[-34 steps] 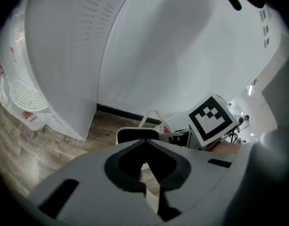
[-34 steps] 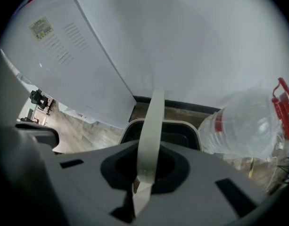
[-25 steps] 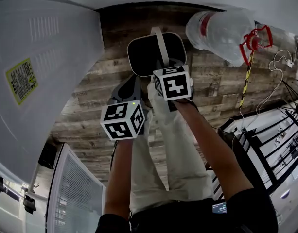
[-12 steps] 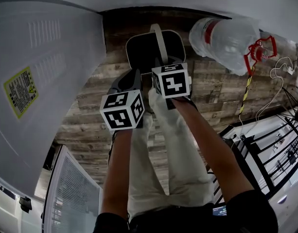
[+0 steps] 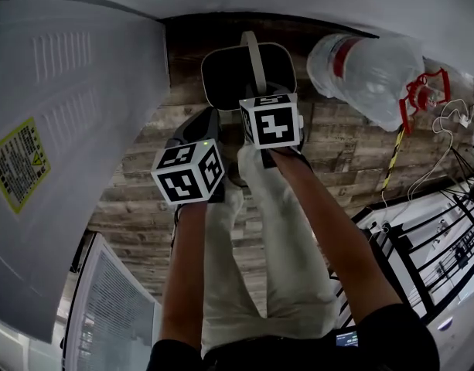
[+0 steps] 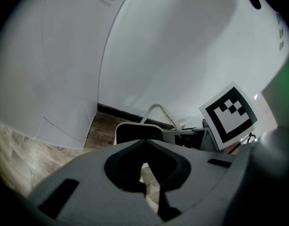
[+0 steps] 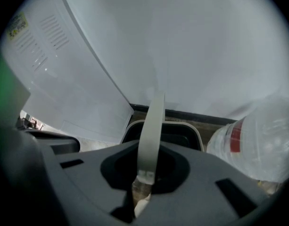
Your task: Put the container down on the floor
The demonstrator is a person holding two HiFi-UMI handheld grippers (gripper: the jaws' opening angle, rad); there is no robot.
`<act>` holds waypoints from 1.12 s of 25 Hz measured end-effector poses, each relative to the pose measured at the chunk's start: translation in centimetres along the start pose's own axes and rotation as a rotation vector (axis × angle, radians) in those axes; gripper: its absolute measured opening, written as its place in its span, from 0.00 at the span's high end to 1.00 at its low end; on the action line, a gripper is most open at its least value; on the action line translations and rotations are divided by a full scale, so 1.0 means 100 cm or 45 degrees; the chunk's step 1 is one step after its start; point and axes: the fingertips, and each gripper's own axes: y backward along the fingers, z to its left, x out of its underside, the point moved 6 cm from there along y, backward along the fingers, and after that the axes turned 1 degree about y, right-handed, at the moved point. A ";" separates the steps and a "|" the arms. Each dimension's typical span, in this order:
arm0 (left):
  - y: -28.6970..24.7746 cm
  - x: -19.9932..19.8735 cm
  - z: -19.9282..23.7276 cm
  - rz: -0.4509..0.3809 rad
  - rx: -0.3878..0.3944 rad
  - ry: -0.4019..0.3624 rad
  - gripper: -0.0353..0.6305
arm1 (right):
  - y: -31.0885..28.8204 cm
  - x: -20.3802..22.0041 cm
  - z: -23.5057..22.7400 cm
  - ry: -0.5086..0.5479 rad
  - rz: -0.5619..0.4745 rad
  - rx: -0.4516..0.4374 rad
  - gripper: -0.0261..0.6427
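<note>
A black container (image 5: 225, 79) with a pale rim and a pale arched handle (image 5: 254, 52) is over the wooden floor near the wall, straight ahead of me. My right gripper (image 5: 266, 93) is shut on that handle; in the right gripper view the handle (image 7: 151, 126) runs down into the closed jaws (image 7: 145, 175), with the container (image 7: 179, 135) beyond. My left gripper (image 5: 206, 122) hangs just left of the container, shut and holding nothing. In the left gripper view (image 6: 146, 173) the container (image 6: 132, 132) lies ahead, not touched. I cannot tell whether its base touches the floor.
A big clear water bottle (image 5: 368, 72) with a red fitting (image 5: 426, 95) lies right of the container. A white appliance (image 5: 66, 114) fills the left, a white wall runs behind. A black rack (image 5: 430, 230) and cables (image 5: 393, 149) stand at the right. My legs (image 5: 260, 238) are below.
Both grippers have shifted only slightly, the left a little leftward. The right stays shut on the handle and the container keeps its place by the wall.
</note>
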 end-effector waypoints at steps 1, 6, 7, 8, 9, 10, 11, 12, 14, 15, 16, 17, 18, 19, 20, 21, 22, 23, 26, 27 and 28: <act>-0.001 0.000 0.003 -0.001 -0.002 -0.001 0.92 | -0.003 -0.002 0.000 0.001 -0.011 0.003 0.92; -0.006 0.000 0.015 -0.007 -0.018 -0.003 0.92 | -0.016 -0.009 -0.001 -0.020 -0.052 0.023 0.92; -0.007 -0.001 0.018 -0.013 -0.021 0.005 0.92 | -0.019 -0.011 0.000 -0.022 -0.061 0.023 0.92; -0.008 -0.002 0.020 -0.020 -0.023 0.013 0.92 | -0.022 -0.013 0.001 -0.021 -0.071 0.023 0.92; -0.009 -0.002 0.023 -0.025 -0.026 0.021 0.92 | -0.024 -0.016 0.002 -0.017 -0.081 0.023 0.92; -0.011 -0.002 0.025 -0.029 -0.030 0.026 0.92 | -0.027 -0.018 0.003 -0.010 -0.090 0.024 0.92; -0.012 -0.002 0.026 -0.029 -0.033 0.027 0.92 | -0.029 -0.020 0.004 -0.002 -0.098 0.028 0.92; -0.014 -0.003 0.028 -0.027 -0.036 0.023 0.92 | -0.032 -0.022 0.004 0.010 -0.102 0.037 0.92; -0.018 -0.005 0.030 -0.019 -0.041 0.008 0.92 | -0.037 -0.026 0.003 0.030 -0.108 0.049 0.92; -0.020 -0.006 0.031 -0.018 -0.042 0.000 0.92 | -0.039 -0.028 0.002 0.033 -0.112 0.051 0.92; -0.022 -0.008 0.032 -0.019 -0.044 -0.005 0.92 | -0.042 -0.030 0.002 0.034 -0.119 0.051 0.92; -0.024 -0.009 0.034 -0.021 -0.046 -0.008 0.92 | -0.044 -0.033 0.002 0.033 -0.127 0.051 0.92; -0.026 -0.010 0.035 -0.024 -0.048 -0.010 0.92 | -0.045 -0.034 0.001 0.031 -0.136 0.052 0.92; -0.029 -0.011 0.036 -0.028 -0.049 -0.011 0.92 | -0.047 -0.036 0.001 0.030 -0.146 0.055 0.92; -0.031 -0.012 0.036 -0.031 -0.048 -0.013 0.92 | -0.049 -0.036 0.000 0.029 -0.159 0.061 0.92; -0.033 -0.013 0.037 -0.034 -0.045 -0.015 0.92 | -0.051 -0.037 0.000 0.030 -0.171 0.068 0.92; -0.036 -0.014 0.037 -0.037 -0.043 -0.018 0.92 | -0.053 -0.037 -0.001 0.033 -0.182 0.075 0.92; -0.038 -0.014 0.038 -0.040 -0.039 -0.021 0.92 | -0.055 -0.037 0.000 0.037 -0.194 0.080 0.92; -0.045 -0.014 0.039 -0.046 -0.029 -0.026 0.92 | -0.060 -0.038 0.001 0.036 -0.232 0.084 0.92; -0.046 -0.013 0.040 -0.047 -0.026 -0.026 0.92 | -0.062 -0.038 0.002 0.035 -0.244 0.085 0.92; -0.047 -0.013 0.041 -0.047 -0.024 -0.026 0.92 | -0.063 -0.038 0.003 0.036 -0.256 0.086 0.92</act>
